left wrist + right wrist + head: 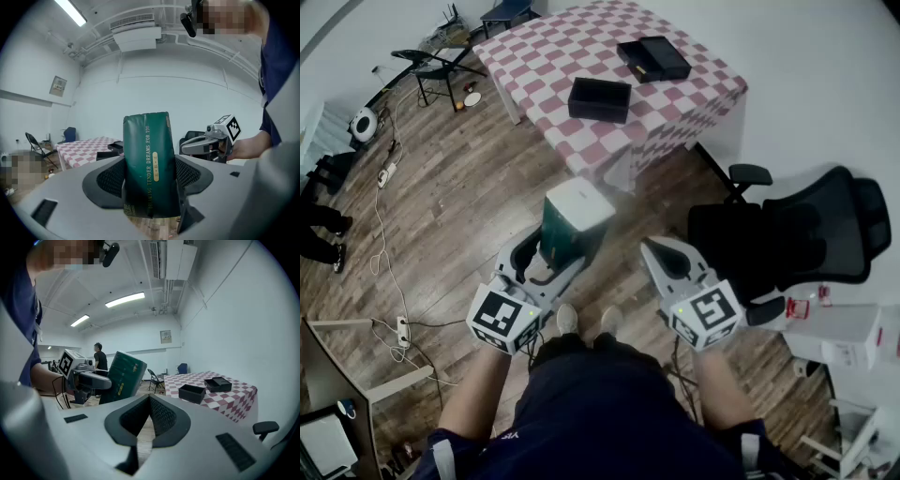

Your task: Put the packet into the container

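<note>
A dark green packet (572, 225) with a white top stands upright between the jaws of my left gripper (551, 255), which is shut on it over the wooden floor. In the left gripper view the packet (149, 159) fills the gap between both pads, gold print running up its face. My right gripper (661, 255) hangs beside it with nothing held; its pads (161, 413) meet, so it is shut. The open black container (600, 99) sits on the near part of the checkered table (694, 94), well ahead of both grippers. The right gripper view shows the packet (121, 376) and the container (192, 393).
A second black box (652, 58) with its lid alongside lies farther back on the table. A black office chair (797, 234) stands right of me, a folding chair (441, 61) and cables at far left, white boxes (844, 337) at right. A person (98, 357) stands in the background.
</note>
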A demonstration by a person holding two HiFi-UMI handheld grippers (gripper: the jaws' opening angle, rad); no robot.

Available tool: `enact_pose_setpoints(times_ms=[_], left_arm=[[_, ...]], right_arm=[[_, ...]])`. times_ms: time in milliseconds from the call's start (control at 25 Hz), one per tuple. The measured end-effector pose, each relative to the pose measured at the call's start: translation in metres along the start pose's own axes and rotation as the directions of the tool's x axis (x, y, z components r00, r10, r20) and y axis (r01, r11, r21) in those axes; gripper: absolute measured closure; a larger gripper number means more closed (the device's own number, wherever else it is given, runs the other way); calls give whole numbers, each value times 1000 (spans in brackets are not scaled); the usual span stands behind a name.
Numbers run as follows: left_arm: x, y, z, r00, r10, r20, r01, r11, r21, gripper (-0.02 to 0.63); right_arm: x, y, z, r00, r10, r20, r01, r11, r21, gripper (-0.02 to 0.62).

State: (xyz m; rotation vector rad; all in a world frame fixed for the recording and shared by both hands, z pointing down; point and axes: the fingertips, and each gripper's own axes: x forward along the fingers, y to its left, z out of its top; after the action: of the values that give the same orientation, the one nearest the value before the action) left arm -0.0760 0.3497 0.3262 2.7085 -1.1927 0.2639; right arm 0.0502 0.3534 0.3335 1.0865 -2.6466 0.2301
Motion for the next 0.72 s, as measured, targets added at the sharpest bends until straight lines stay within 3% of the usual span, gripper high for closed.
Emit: enact_pose_setpoints(times_ms=[280,720], left_arm=[[6,-1,-5,999,18,-48,-19,1000,-18,255],[38,-23,1,1000,16,-1,-16,1000,-3,259]], right_arm=[[2,-9,-3,1000,-7,1,7,1000,4,578],[-17,-45,-8,1000,-1,24,0,1000,25,577]])
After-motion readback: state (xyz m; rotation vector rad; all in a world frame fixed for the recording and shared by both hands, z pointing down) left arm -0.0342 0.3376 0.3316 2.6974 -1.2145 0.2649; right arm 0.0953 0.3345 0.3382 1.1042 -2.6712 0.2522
